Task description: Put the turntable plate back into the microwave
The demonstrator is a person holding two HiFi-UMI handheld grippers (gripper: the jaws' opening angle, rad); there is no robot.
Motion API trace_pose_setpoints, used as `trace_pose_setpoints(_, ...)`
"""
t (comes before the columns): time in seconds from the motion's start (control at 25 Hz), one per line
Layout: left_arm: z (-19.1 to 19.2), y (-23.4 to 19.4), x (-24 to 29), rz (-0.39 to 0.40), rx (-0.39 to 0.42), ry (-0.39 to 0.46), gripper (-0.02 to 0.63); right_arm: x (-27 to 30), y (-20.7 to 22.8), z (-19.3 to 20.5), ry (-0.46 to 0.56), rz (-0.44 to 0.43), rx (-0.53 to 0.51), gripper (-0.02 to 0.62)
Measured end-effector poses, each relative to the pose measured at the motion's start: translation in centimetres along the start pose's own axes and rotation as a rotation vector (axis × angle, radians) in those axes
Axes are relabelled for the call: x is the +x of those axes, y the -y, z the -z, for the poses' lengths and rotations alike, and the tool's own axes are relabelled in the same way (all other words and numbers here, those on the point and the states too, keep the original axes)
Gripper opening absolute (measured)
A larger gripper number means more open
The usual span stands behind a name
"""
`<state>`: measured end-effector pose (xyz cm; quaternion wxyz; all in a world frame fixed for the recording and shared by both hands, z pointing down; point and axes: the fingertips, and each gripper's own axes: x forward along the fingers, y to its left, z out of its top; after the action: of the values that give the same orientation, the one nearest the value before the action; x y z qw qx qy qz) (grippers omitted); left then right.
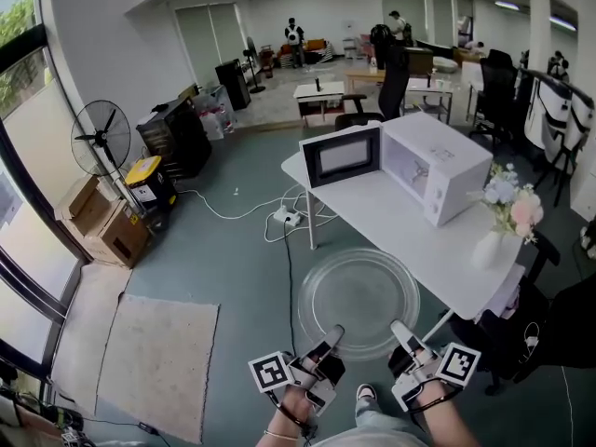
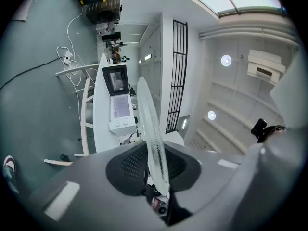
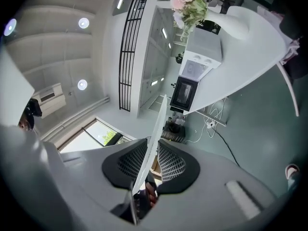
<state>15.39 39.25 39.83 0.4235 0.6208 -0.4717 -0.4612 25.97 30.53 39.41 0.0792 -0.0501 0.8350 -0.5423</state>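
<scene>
The left gripper and the right gripper have smooth grey plastic shells with pale, tapered jaws. Inside, the jaws are lined with black pads dimpled in a fine mesh pattern. Each gripper carries a white cube printed with black square markers. A thin bracelet circles the left wrist. Below are grey trousers and a pale shoe

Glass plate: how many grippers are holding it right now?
2. The left gripper clamps the near rim of the glass plate on its left side; the right gripper clamps the near rim on its right. None seems hidden.
</scene>
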Motion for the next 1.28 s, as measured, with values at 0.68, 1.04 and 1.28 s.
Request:
trace_pose_setpoints(0.68, -5.7, -4.7, 15.0, -0.015, 0.007, -0.011, 0.049, 7.0, 7.2, -13.4, -0.008, 0.014, -0.013, 0.074)
trace_pose_setpoints(1.04, -9.1, -6.7, 18.8, -0.019, -0.03, -0.03, 0.049, 10.6, 9.6, -16.1, 0.01, 0.048, 0.034, 0.074)
trace_pose_setpoints(1.28, -13.1, -9.7, 23.2, -0.018, -0.031, -0.101, 0.051, 14.5, 12.7, -19.0, 0.06, 0.089, 0.012, 0.074)
